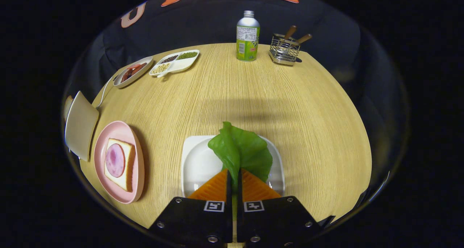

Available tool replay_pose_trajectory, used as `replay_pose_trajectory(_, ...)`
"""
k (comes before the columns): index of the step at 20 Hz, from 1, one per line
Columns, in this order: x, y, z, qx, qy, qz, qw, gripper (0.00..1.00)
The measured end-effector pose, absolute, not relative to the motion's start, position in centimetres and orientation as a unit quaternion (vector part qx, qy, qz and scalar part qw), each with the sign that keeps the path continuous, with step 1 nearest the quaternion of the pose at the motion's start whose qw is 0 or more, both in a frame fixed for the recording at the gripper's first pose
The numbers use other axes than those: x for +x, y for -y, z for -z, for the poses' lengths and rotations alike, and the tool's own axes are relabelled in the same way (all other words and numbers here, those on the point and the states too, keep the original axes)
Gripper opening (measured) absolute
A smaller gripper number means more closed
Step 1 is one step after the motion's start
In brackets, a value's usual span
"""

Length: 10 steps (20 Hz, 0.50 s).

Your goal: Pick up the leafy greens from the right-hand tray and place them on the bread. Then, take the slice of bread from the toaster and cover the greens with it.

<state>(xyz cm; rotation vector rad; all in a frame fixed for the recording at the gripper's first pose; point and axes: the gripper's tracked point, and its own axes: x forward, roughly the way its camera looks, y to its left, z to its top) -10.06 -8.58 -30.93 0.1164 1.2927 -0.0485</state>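
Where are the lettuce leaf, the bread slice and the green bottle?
lettuce leaf point(241, 150): gripper view, middle of the leaf, pinched between the shut tongs point(234, 175).
bread slice point(125, 157): gripper view, bare crumb beside the ham.
green bottle point(247, 41): gripper view, its labelled body.

My table is evenly and brightly lit from above, with a soft broad shadow across its middle beyond my gripper. Focus is sharp at centre; the fisheye bends the table's rim and dims the far corners.
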Motion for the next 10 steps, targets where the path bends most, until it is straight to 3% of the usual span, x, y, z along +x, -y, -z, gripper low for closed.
replay_pose_trajectory(10,-8.5,6.4,27.6,0.091,-0.567,-0.013,0.819,0.02)
